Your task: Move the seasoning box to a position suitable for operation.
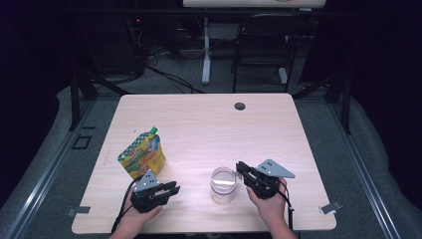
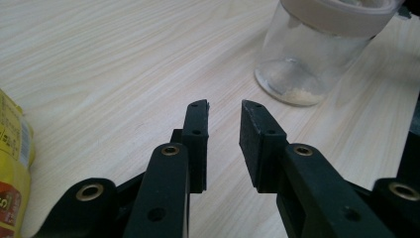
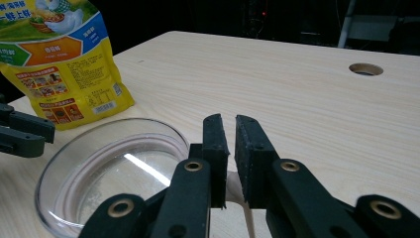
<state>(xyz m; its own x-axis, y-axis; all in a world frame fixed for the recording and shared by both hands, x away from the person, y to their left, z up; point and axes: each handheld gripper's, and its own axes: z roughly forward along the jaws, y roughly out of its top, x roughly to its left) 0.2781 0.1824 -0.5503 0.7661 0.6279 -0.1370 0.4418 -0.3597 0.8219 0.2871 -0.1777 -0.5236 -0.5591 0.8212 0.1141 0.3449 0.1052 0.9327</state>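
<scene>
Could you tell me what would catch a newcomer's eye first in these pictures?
Probably the bright yellow pouch with a green cap, standing at the table's left side. Next, the clear jar near the front edge, with the right gripper at its rim; the left gripper rests left of it, jaws slightly apart.

From my screen the table point(image 1: 199, 124) looks like pale wood-grain laminate, smooth and matt. The jar point(image 1: 223, 185) at lower centre is clear glass, glossy, with a whitish, duller lid band and pale powdery residue at its bottom. The pouch point(image 1: 143, 157) at left is shiny printed plastic film with a green cap. Both grippers' black jaws look matt plastic, with brass-coloured rivets; their pads seem slightly rough.
</scene>
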